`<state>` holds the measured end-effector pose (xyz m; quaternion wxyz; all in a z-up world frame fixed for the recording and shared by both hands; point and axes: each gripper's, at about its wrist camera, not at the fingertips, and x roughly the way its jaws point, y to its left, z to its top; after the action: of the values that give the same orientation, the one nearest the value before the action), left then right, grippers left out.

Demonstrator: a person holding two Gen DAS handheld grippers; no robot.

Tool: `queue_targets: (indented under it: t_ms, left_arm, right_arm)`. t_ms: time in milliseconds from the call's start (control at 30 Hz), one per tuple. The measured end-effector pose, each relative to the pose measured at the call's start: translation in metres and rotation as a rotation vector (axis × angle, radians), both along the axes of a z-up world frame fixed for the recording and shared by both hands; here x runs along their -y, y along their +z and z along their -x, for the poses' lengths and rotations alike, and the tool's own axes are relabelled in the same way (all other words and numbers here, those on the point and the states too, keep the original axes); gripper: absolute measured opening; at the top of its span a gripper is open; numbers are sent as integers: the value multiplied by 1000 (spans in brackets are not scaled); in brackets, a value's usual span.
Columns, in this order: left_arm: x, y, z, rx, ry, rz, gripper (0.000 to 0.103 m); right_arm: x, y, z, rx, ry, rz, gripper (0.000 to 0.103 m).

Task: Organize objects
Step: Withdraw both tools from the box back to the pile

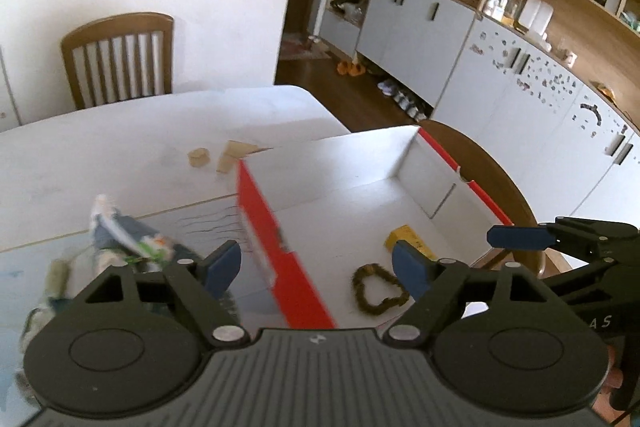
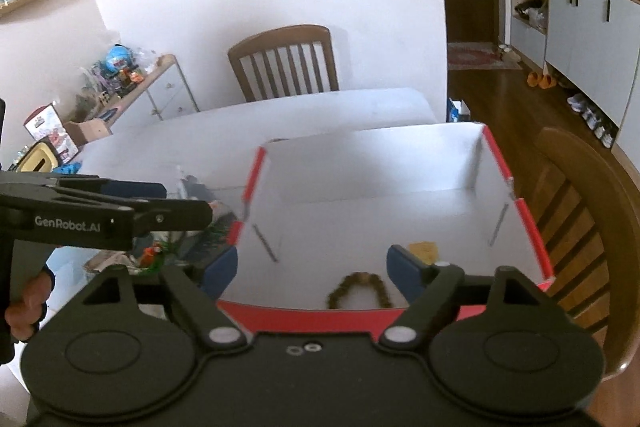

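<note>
The blue-padded fingers [image 1: 224, 263] of the left gripper [image 1: 316, 267] stand wide apart with nothing held between them, poised over the near red wall of an open box [image 1: 280, 259] whose inside is white. The right gripper [image 2: 308, 269] is likewise spread wide and holds nothing, its fingers [image 2: 402, 273] hanging above the box's near rim. Each gripper shows in the other's view, side by side over the box; a person's hand [image 2: 26, 303] grips the left one's handle.

On the box floor, just beyond the fingers, lies a brown beaded loop [image 1: 378, 289], and near it, towards the right wall, a small yellow carton [image 1: 408, 239]. Outside the box, to its left on the white worktop [image 1: 120, 155], a blurred heap of packets and wrappers [image 1: 128, 239] awaits sorting. Farther back sit two small tan wooden pieces [image 1: 199, 157], close to the box's far corner.

A wooden chair [image 2: 286, 63] stands at the far side of the worktop, another [image 2: 580, 211] at the right.
</note>
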<state>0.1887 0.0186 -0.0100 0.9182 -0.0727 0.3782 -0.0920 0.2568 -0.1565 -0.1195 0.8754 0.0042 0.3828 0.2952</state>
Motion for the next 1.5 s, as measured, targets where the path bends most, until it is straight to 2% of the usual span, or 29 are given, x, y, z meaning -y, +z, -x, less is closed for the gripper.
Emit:
queue_targets:
  t_ms: [100,200,333,533,667,767,900,1133,1333,1500]
  left_arm:
    - [-19,3,15,15,17,0,87]
    - [-41,3,30,29,33,6,89]
    - [-72,-2,46,35,38,45,95]
    - [-118,-8,71,63,63,32,103]
    - [-147,-14,84,88,83,15,103]
    - [-170,-24,91,59,78,32,103]
    - [-201,-38,102,40,119,45,103]
    - [-233,-66,119,53,199,-54,103]
    - [-247,-94,123,36,196,-140,103]
    - [-259,-119,119,-5,194,-133,103]
  right_arm:
    - [-15,3,11,13,5,-15,90]
    - [-29,5,22,21,9,-25,91]
    - [-51,5,36,21,25,-20,91]
    - [-79,1,53,12,25,-10,91]
    - [-96,-3,63,4,21,-7,92]
    - [-110,-8,69,2,16,2,93]
    - [-128,-14,77,3,24,15,95]
    - [-168,-26,89,-17,102,45,95]
    - [-202,-43,102,-31,190,96,95]
    - [-222,-52,105,-20,217,136,94]
